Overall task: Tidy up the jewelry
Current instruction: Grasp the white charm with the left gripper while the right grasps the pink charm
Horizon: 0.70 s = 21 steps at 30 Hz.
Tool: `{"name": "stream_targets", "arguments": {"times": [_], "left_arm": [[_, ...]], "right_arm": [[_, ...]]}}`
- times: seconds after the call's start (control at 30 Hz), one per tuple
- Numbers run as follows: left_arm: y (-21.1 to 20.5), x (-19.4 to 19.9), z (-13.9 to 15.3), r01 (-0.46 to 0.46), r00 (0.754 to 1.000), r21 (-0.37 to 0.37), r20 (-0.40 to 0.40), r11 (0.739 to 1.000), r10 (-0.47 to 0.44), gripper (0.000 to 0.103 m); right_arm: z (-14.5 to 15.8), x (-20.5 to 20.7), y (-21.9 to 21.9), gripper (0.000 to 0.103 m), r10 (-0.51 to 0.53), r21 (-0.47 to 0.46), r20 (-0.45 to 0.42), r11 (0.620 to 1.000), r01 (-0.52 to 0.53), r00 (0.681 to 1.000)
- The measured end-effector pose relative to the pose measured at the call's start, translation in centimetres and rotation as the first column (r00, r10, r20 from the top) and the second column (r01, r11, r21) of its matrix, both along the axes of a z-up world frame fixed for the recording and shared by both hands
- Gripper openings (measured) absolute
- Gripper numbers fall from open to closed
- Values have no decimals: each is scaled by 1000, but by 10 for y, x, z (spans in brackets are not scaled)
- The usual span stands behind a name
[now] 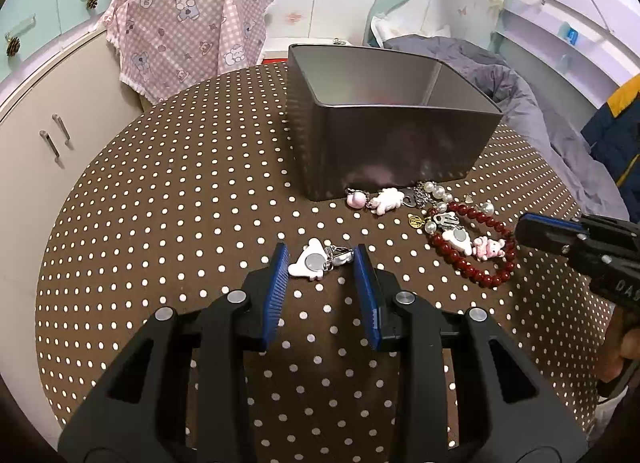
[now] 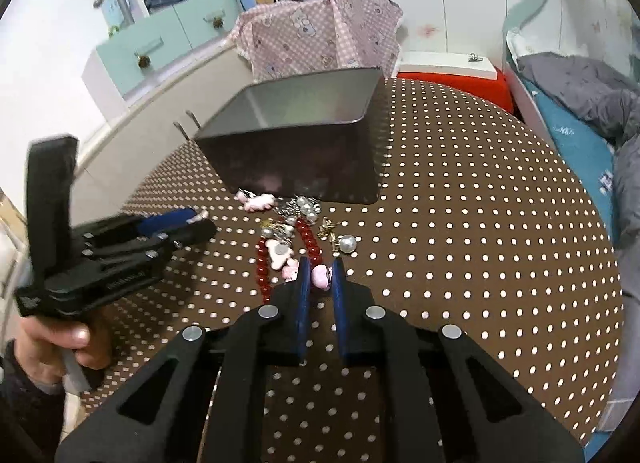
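My left gripper has its blue pads closed against a white bear-shaped charm with a metal clip, just above the brown dotted table. From the right wrist view the left gripper shows at the left with something white at its tip. My right gripper is shut on a small pink charm at the near edge of a red bead bracelet. The right gripper also enters the left wrist view from the right, beside that bracelet. Behind the jewelry stands an open dark metal box.
Pearl beads, a pink-and-white charm and gold bits lie against the box front. A loose pearl sits right of the bracelet. A pink checked cloth hangs behind the table, a bed with a grey duvet is to the right.
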<state>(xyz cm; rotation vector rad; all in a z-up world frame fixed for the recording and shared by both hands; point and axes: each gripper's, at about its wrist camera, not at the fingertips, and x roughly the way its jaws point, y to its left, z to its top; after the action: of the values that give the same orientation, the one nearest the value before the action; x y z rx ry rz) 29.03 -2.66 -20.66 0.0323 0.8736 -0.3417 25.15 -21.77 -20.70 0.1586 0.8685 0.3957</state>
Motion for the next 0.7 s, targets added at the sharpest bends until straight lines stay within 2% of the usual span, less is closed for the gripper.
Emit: {"name": "stream_targets", "arguments": {"times": [0.17,0.27,0.3,0.33,0.43,0.57,0.63,0.7], "left_arm": [[1,-7,0,1,1000,-9,-2,1000,-1,33],[2,-9,0,0,1000,-11,-3,1000,0,33],[2,-9,0,0,1000,-10,-4,1000,0,33],[2,-10,0,0,1000,-9,-3,1000,0,33],[1,-11,0,1,1000,-8,-2,1000,-1,33],[1,-12,0,0,1000,-8,-2,1000,0,33],[1,-11,0,2,1000,-6,-3,1000,-2,33],[0,-10,-1,1,1000,0,-5,1000,-1,33]], "right_arm": [[7,-3,-13,9,3,88,-5,996,-3,1000],[-1,-2,-17,10,-8,51,-54,999,11,998],[-2,-2,-17,13,-18,30,-63,999,20,998],[-4,-4,-16,14,-30,-8,-62,1000,30,998],[-4,-10,-10,14,-10,-7,-43,1000,10,999],[-8,-7,2,15,-18,-89,-37,996,15,999],[-12,-5,9,32,-18,-124,-38,992,14,999],[-16,-2,16,38,-16,-155,-33,988,11,999]]}}
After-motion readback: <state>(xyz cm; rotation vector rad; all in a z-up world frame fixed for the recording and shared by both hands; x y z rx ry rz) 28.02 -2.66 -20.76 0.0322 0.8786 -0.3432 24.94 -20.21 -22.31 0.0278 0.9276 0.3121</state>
